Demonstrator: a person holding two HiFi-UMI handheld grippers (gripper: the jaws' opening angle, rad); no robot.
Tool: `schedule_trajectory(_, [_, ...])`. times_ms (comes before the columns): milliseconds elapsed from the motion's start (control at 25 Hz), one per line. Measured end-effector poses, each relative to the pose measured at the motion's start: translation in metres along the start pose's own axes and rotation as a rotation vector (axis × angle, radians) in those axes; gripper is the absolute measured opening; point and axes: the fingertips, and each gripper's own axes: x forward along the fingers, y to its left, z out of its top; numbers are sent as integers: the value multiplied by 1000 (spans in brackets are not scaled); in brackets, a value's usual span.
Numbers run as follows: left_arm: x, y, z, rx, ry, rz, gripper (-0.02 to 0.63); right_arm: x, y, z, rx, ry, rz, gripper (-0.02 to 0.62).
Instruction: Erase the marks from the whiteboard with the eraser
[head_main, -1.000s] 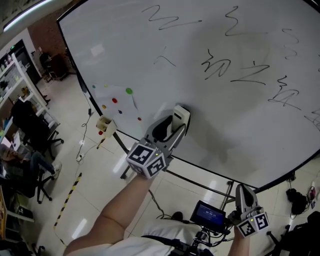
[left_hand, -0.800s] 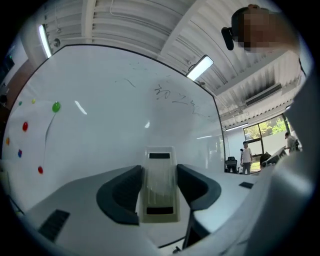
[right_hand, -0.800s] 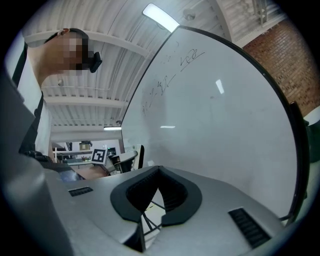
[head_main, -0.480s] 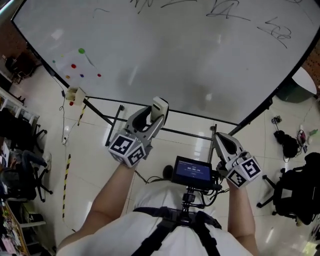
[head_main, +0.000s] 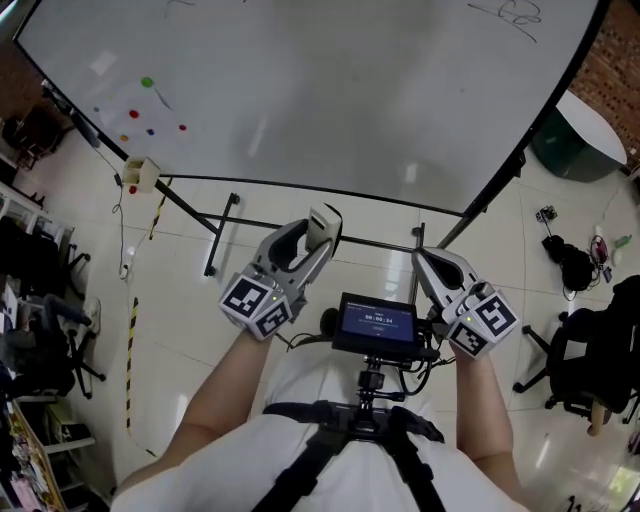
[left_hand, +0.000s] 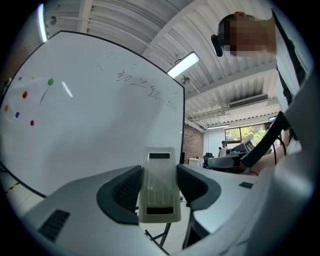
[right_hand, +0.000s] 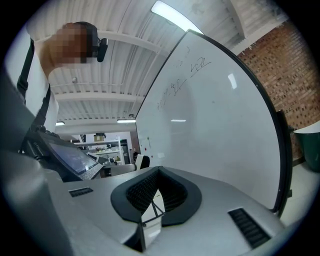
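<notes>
L claw (head_main: 322, 226) is clamped on the eraser (head_main: 323, 220). In the left gripper view, L claw (left_hand: 159, 172) has both pads pressed on the long sides of the eraser (left_hand: 159, 192). It stands lengthwise btwn the jaws, far end poking past the tips toward the whiteboard (left_hand: 100, 130). Eraser is pale and ribbed, w/ a dark slot at each end.

Head view: eraser is off the whiteboard (head_main: 330, 90), held below its bottom edge over the floor (head_main: 180, 330), nr the stand legs (head_main: 222, 232).

R claw (head_main: 421, 256) is empty, jaws fully together. In the right gripper view, R claw (right_hand: 156, 175) has its pads meeting at the tips w/ nothing btwn them. It sits just right of a small monitor (head_main: 375, 322) on the chest rig; L claw is just left of it.

Marks (head_main: 508, 12) remain on the board: black scribble at the top right edge of the head view, well apart from the eraser. The marks (left_hand: 145, 86) sit high on the board in the left gripper view. In the right gripper view the marks (right_hand: 182, 77) are on the upper part of the whiteboard (right_hand: 220, 120). Board area nearest both claws is plain white.

Coloured dots (head_main: 148, 100) are on the board's left side, w/ a small box (head_main: 143, 175) at its lower-left corner.
</notes>
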Motion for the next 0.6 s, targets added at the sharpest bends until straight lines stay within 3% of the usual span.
schedule_trajectory(600, [5,-19,-13,14,41,-51,244,-6,1,-8,37,-8,-29,25])
